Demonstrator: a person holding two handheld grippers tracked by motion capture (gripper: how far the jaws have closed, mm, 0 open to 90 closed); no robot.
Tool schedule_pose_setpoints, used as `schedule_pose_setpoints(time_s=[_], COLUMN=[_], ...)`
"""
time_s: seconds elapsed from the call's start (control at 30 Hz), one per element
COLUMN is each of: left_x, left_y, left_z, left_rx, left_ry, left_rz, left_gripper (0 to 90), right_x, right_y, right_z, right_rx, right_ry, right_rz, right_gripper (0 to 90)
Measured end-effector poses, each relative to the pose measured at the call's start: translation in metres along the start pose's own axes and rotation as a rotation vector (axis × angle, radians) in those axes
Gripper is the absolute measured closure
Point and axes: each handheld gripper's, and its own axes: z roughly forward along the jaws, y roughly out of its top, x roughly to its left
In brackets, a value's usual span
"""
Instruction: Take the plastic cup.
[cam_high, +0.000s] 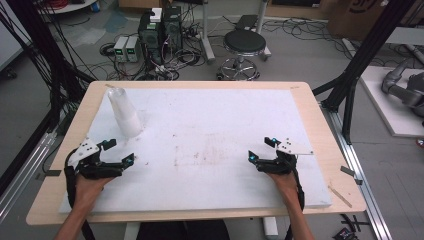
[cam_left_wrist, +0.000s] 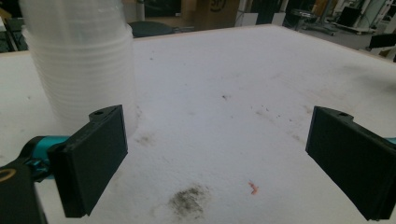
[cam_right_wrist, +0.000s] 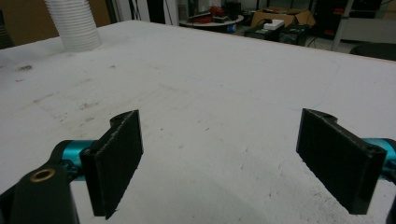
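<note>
A tall stack of translucent white plastic cups (cam_high: 125, 112) stands upside down at the far left of the white board (cam_high: 215, 120). My left gripper (cam_high: 121, 151) rests low on the board just in front of the stack, open, with nothing between its jaws. In the left gripper view the cup stack (cam_left_wrist: 84, 60) rises close behind the left jaw, and the left gripper (cam_left_wrist: 217, 158) frames bare, stained board. My right gripper (cam_high: 262, 149) sits open at the right front of the board, far from the cups. The right gripper view shows the cup stack (cam_right_wrist: 74, 23) far off at the upper left, beyond the empty right gripper (cam_right_wrist: 219, 158).
The white board lies on a wooden table (cam_high: 320, 130) with a bare rim all round. Beyond the far edge stand a black stool (cam_high: 244, 45) and electronics boxes with cables (cam_high: 160, 32) on the floor. Black frame posts (cam_high: 360, 60) flank the table.
</note>
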Motion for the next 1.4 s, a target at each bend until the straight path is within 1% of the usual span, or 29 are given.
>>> schedule_pose_setpoints(time_s=[0.03,0.07,0.1,0.13,0.17,0.2,0.23,0.27,0.3,0.37,0.43,0.5,0.53,0.57,0.6,0.67,0.7,0.73,0.77,0.87,0.93,1.07,1.2,1.27,1.33,1.4], left_x=[0.003,0.005,0.012,0.017,0.017,0.021,0.029,0.029,0.035,0.044,0.052,0.059,0.064,0.064,0.069,0.071,0.074,0.074,0.076,0.082,0.087,0.097,0.106,0.111,0.115,0.119], left_y=[0.003,0.005,0.014,0.019,0.019,0.023,0.031,0.031,0.037,0.044,0.050,0.056,0.061,0.061,0.067,0.069,0.074,0.074,0.076,0.082,0.088,0.099,0.109,0.114,0.118,0.121], left_z=[-0.002,-0.004,-0.010,-0.013,-0.013,-0.016,-0.020,-0.020,-0.023,-0.026,-0.029,-0.030,-0.030,-0.030,-0.030,-0.030,-0.028,-0.028,-0.027,-0.022,-0.018,-0.012,-0.005,-0.002,0.002,0.005], left_rx=[-0.011,-0.015,-0.030,-0.038,-0.038,-0.047,-0.053,-0.053,-0.053,-0.060,-0.065,-0.065,-0.061,-0.061,-0.063,-0.062,-0.050,-0.050,-0.043,-0.034,-0.020,-0.010,0.018,0.029,0.030,0.014], left_ry=[-0.004,-0.010,-0.007,-0.010,-0.010,-0.010,-0.016,-0.016,-0.024,-0.024,-0.034,-0.044,-0.058,-0.058,-0.073,-0.079,-0.099,-0.099,-0.106,-0.134,-0.144,-0.172,-0.208,-0.230,-0.257,-0.271], left_rz=[-0.004,0.001,0.001,0.001,0.001,-0.006,-0.011,-0.011,-0.010,-0.012,-0.017,-0.011,-0.008,-0.008,-0.005,-0.004,0.014,0.014,0.023,0.028,0.046,0.062,0.074,0.072,0.074,0.086], left_gripper=[5.4,5.4,5.4,5.4,5.4,5.4,5.4,5.4,5.5,5.4,5.4,5.4,5.4,5.4,5.4,5.4,5.5,5.4,5.4,5.5,5.4,5.4,5.4,5.4,5.4,5.4], right_x=[0.000,0.000,0.000,0.000,0.000,0.000,0.000,0.000,0.000,0.000,0.000,0.000,0.000,0.000,0.000,0.000,0.000,0.000,0.000,0.000,0.000,0.000,0.000,0.000,0.000,0.000], right_y=[0.000,0.000,0.000,0.000,0.000,0.000,0.000,0.000,0.000,0.000,0.000,0.000,0.000,0.000,0.000,0.000,0.000,0.000,0.000,0.000,0.000,0.000,0.000,0.000,0.000,0.000], right_z=[0.000,0.000,0.000,0.000,0.000,0.000,0.000,0.000,0.000,0.000,0.000,0.000,0.000,0.000,0.000,0.000,0.000,0.000,0.000,0.000,0.000,0.000,0.000,0.000,0.000,0.000], right_rx=[0.000,0.002,0.002,0.003,0.003,0.003,0.003,0.004,0.004,0.003,0.006,0.006,0.006,0.006,0.005,0.007,0.007,0.008,0.007,0.004,0.004,0.003,0.002,0.001,0.001,0.001], right_ry=[-0.001,-0.002,-0.003,-0.003,-0.002,-0.002,-0.003,-0.003,-0.003,-0.003,-0.003,-0.003,-0.003,-0.003,-0.004,-0.003,-0.003,-0.003,-0.003,-0.004,-0.003,-0.003,-0.003,-0.002,-0.002,-0.002], right_rz=[0.003,0.004,0.006,0.007,0.007,0.007,0.007,0.008,0.008,0.006,0.001,0.001,0.002,0.002,0.002,0.005,0.005,0.005,0.005,0.002,0.003,0.008,0.005,0.007,0.006,0.005], right_gripper=[14.2,14.2,14.2,14.2,14.2,14.2,14.2,14.2,14.2,14.2,14.2,14.2,14.2,14.2,14.2,14.2,14.2,14.2,14.2,14.2,14.2,14.2,14.2,14.2,14.2,14.2])
